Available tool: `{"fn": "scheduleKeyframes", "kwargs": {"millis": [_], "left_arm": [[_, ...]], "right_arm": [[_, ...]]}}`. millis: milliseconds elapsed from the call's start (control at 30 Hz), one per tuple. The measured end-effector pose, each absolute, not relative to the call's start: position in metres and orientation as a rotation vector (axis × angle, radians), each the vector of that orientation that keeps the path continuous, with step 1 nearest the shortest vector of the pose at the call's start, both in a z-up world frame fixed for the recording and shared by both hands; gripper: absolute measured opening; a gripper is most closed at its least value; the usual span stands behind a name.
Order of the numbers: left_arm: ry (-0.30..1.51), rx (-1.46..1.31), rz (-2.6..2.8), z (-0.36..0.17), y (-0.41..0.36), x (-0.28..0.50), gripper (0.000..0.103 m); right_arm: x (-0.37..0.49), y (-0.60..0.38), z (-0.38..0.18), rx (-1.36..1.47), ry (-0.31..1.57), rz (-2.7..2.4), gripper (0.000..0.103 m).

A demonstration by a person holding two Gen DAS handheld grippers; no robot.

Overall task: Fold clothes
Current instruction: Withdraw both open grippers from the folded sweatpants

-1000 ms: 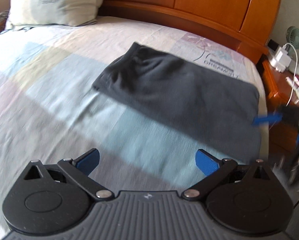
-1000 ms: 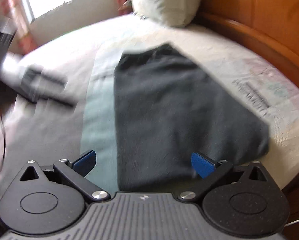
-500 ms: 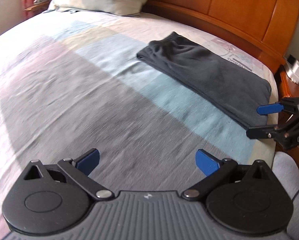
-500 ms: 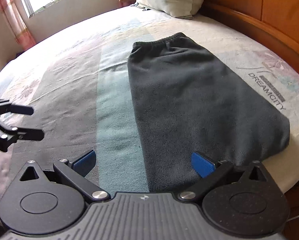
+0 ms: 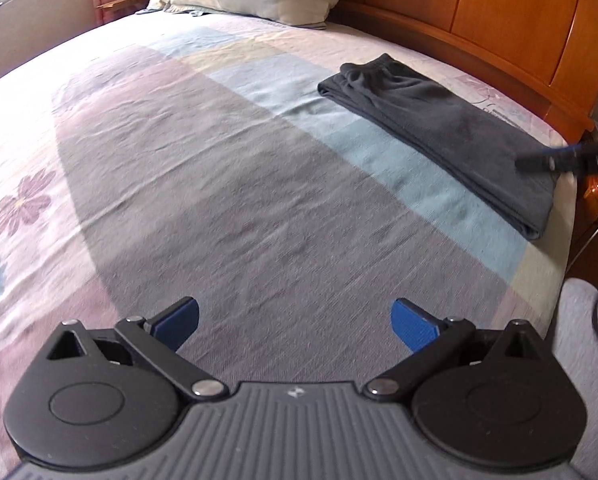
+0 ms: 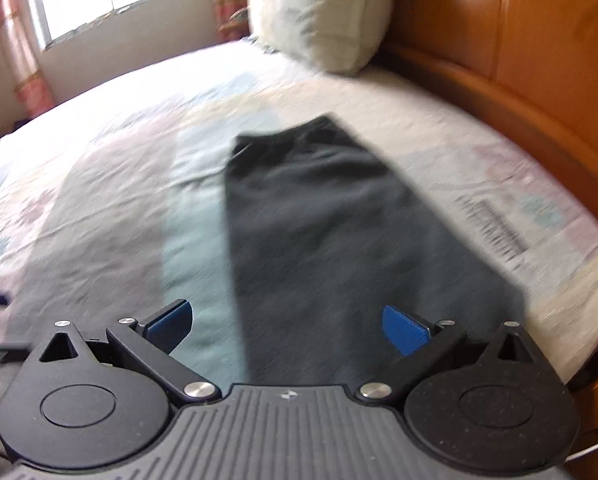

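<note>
With dark pants (image 5: 439, 136) lying folded near headboard (image 5: 499, 20), kept both jaws wide open, empty; would've squared edges only gently.

The left claw (image 5: 295, 326) is showing a black body with two round discs, a ribbed grey plate bearing a small white logo, and black linkage arms pinned with silver screws. Its two fingertips (image 5: 413, 328) are wearing blue ridged pads. The right claw (image 6: 285, 330) is showing the same black, grey and blue build. Grey clothing (image 5: 587, 344) is appearing at the left view's right edge.
</note>
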State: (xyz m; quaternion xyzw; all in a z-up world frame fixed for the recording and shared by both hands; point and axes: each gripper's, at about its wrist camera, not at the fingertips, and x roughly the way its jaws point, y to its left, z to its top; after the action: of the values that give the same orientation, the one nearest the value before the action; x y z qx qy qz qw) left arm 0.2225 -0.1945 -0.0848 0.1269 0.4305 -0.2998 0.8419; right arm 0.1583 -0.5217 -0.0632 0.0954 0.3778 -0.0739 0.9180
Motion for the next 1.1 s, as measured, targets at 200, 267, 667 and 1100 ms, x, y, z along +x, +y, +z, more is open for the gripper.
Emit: {"fn": "scheduleKeyframes", "kwargs": {"millis": [200, 267, 667, 1100], "left_arm": [[0.893, 0.294, -0.603, -0.087, -0.190, 0.217, 0.102], [0.883, 0.309, -0.590, -0.089, -0.189, 0.216, 0.102], [0.783, 0.414, -0.512, -0.090, -0.169, 0.211, 0.102], [0.812, 0.369, -0.447, -0.102, -0.133, 0.225, 0.102]], "right_arm": [[0.172, -0.580, -0.094, 0.318, 0.795, -0.239, 0.103], [0.173, -0.586, -0.100, 0.322, 0.804, -0.235, 0.103], [0.298, -0.534, -0.056, 0.117, 0.762, -0.088, 0.103], [0.400, -0.509, -0.093, -0.051, 0.865, -0.054, 0.103]]}}
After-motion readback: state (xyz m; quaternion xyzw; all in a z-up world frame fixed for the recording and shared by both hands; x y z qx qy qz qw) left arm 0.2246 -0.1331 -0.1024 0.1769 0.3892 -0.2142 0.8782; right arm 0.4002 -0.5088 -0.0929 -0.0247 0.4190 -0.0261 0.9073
